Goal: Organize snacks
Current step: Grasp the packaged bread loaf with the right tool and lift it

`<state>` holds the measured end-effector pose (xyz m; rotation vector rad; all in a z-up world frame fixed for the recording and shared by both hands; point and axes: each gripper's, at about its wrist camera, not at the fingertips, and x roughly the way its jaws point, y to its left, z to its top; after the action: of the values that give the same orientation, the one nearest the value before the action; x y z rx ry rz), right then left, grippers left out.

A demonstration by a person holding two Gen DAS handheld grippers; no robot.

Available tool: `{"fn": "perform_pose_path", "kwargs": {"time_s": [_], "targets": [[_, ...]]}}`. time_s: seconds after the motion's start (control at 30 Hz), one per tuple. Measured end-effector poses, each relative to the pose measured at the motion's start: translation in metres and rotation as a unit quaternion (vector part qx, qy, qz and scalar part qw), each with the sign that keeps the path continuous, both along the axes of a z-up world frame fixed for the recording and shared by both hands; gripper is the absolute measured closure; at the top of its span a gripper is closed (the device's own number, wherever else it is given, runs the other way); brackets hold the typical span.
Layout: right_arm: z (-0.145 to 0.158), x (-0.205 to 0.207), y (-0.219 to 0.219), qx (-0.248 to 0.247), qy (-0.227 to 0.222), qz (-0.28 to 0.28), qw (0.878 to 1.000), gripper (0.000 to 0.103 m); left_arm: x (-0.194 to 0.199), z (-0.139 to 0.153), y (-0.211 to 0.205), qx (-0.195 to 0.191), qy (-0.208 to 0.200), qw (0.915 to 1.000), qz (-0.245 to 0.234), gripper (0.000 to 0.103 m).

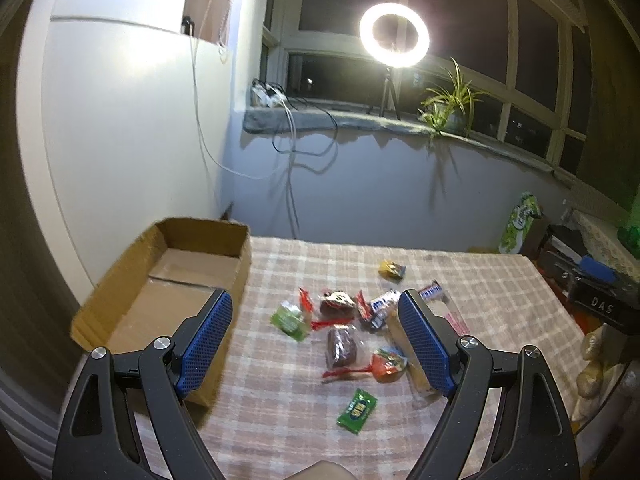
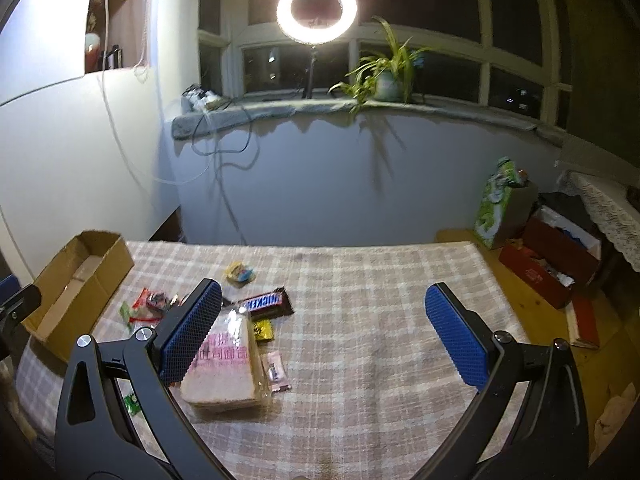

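Note:
Several wrapped snacks lie on the checked tablecloth [image 1: 500, 288]: a green packet [image 1: 357, 411], a brown cake in clear wrap [image 1: 342, 347], a red-and-orange sweet [image 1: 386, 365], a green pouch [image 1: 290, 319] and a yellow one [image 1: 392, 269]. My left gripper [image 1: 316, 344] hovers open above them, nothing between its blue pads. An open cardboard box [image 1: 132, 280] stands at the table's left. In the right wrist view a bagged sandwich [image 2: 224, 364], a Snickers bar [image 2: 266, 303] and a pink sachet [image 2: 275, 370] lie left of centre. My right gripper [image 2: 324, 336] hangs open over bare cloth [image 2: 380, 320].
A ring light [image 1: 394, 35] on a tripod and a potted plant [image 1: 450, 106] stand on the windowsill behind the table. Cables [image 1: 292, 144] hang down the wall. Boxes and bags [image 2: 544, 252] crowd the floor to the right of the table.

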<state>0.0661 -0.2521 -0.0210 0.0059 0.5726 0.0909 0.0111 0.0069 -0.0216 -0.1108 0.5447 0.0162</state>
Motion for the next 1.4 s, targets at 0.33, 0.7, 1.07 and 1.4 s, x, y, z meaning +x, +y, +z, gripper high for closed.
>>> {"fn": "perform_pose_path", "kwargs": {"time_s": [0.33,0.7,1.07,1.4], "targets": [[-0.051,0.034,-0.004,0.072,0.103,0.087,0.988,0.000,0.016,-0.032,-0.014,-0.060,0.061,0.9946,-0.058,0.019],[-0.084,0.054,0.007,0.130,0.168,0.152,0.965,0.002,0.038,-0.066,-0.042,-0.109,0.127,0.9775,-0.129,0.045],[-0.107,0.072,0.025,0.167,0.228,0.194,0.939,0.030,0.052,-0.086,-0.062,-0.125,0.158,0.9664,-0.160,0.065],[-0.119,0.082,0.032,0.189,0.259,0.203,0.925,0.035,0.064,-0.093,-0.066,-0.132,0.167,0.9627,-0.166,0.066]]}}
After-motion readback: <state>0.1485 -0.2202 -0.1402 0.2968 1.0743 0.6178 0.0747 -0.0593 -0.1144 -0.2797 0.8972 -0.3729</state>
